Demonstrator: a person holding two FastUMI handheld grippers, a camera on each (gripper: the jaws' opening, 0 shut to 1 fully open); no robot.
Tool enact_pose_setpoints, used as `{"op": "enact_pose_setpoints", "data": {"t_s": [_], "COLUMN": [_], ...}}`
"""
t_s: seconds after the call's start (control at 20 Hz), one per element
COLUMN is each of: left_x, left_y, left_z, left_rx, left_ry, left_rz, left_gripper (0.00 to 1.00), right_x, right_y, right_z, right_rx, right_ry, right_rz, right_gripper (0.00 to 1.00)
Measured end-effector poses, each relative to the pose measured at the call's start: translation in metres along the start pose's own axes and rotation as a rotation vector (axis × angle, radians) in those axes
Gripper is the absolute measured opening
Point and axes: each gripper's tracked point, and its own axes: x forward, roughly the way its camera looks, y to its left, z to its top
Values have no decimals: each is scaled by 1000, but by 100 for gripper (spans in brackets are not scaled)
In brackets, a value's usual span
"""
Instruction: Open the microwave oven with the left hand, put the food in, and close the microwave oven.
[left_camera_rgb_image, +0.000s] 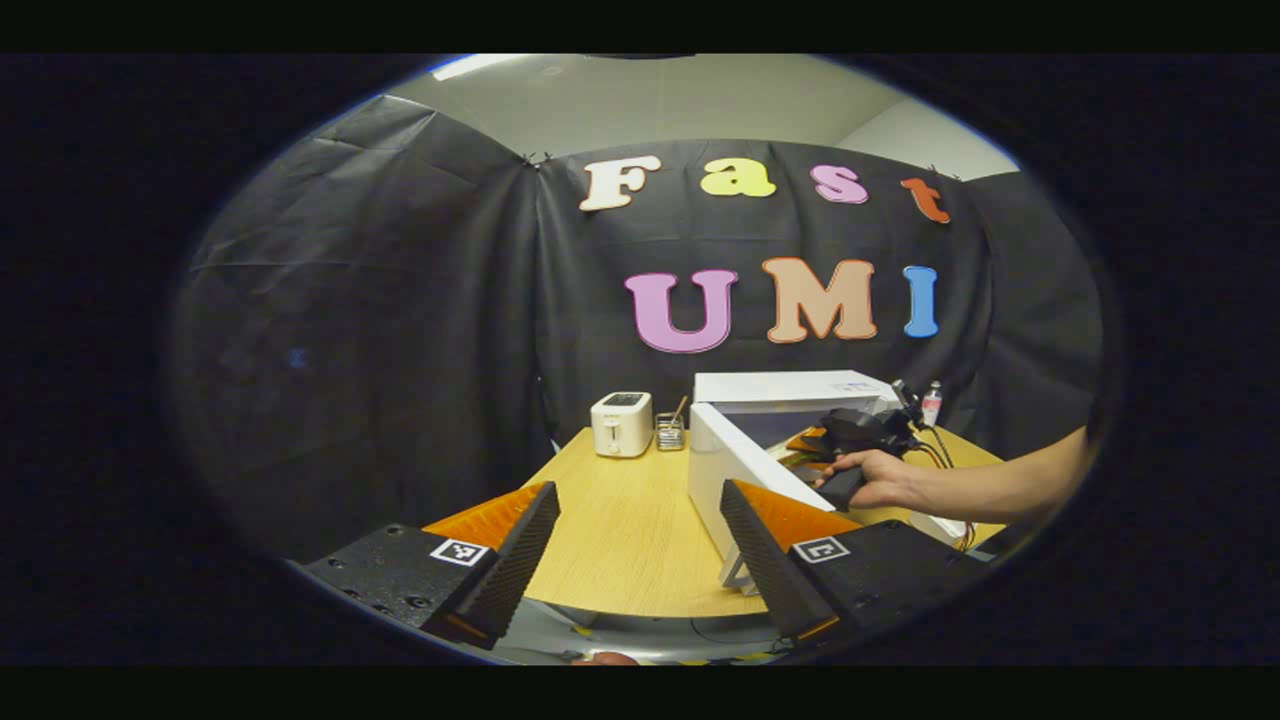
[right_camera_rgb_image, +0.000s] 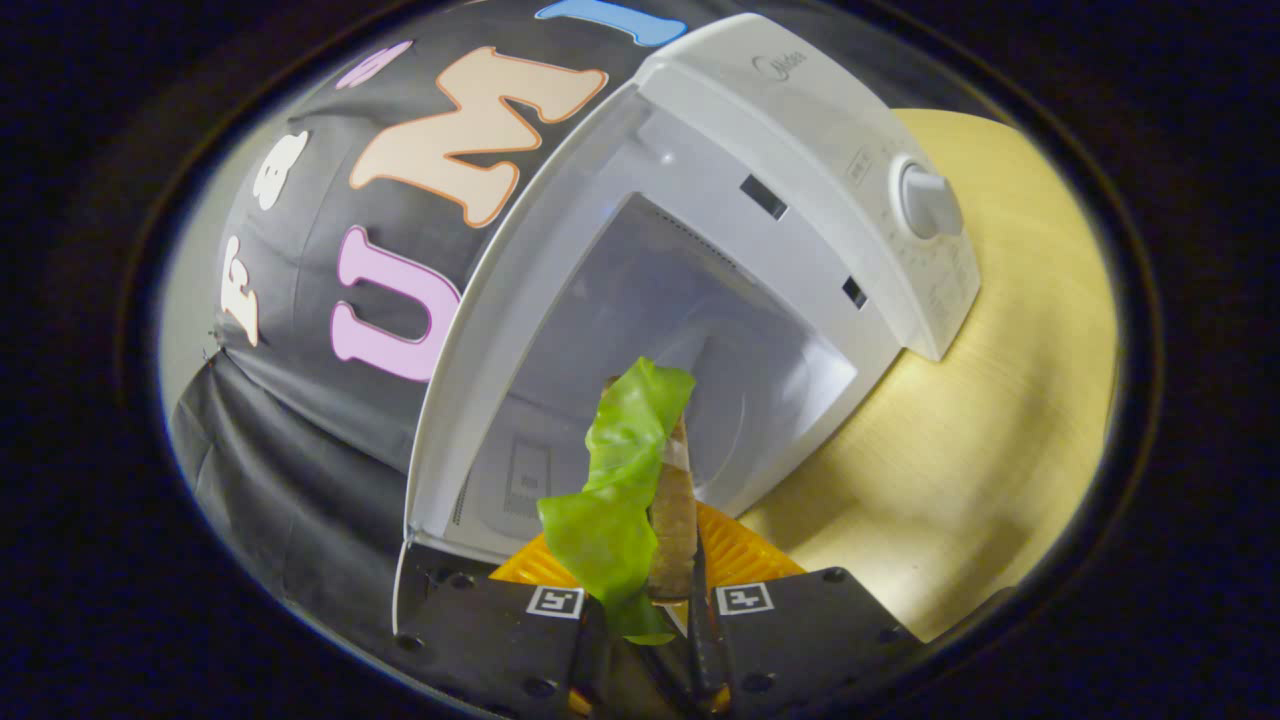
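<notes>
A boxy white microwave oven (right_camera_rgb_image: 800, 200) with smooth plastic walls is seen on the pale wood-grain table (right_camera_rgb_image: 980, 450), its door (left_camera_rgb_image: 735, 475) swung wide open. In the right gripper view, the right gripper (right_camera_rgb_image: 650, 600) is clenched on the food (right_camera_rgb_image: 640, 490), a flat brown slab layered with a crinkled green lettuce-like leaf, held just before the hollow cavity. In the left gripper view, the left gripper (left_camera_rgb_image: 635, 545) is spread wide with nothing between its ridged fingers (left_camera_rgb_image: 520, 555). A rounded cream toaster (left_camera_rgb_image: 622, 423) and a small glass jar (left_camera_rgb_image: 669, 431) are set beside the oven. A bare hand (left_camera_rgb_image: 880, 478) is seen on the other gripper's handle.
</notes>
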Motion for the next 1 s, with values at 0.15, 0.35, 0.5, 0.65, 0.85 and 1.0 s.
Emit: {"op": "enact_pose_setpoints", "data": {"t_s": [0.15,0.35,0.5,0.65,0.85,1.0], "left_x": [-8,-16,-14,-15,-18,-16], "left_y": [4,8,13,16,18,17], "left_z": [-5,-16,-16,-15,-19,-18], "left_rx": [9,16,32,40,50,62], "left_ry": [25,69,80,81,99,105], "left_rz": [25,43,58,71,76,76], "left_gripper": [94,94,94,95,94,95], "right_x": [22,44,60,75,87,93], "right_y": [3,11,16,15,17,8], "right_z": [1,2,-2,-8,-8,-4], "right_rx": [29,45,69,58,53,-13], "right_ry": [-45,-99,-109,-102,-114,-122], "right_rz": [-6,2,9,3,37,11], "right_gripper": [33,33,26,26,26,39]}}
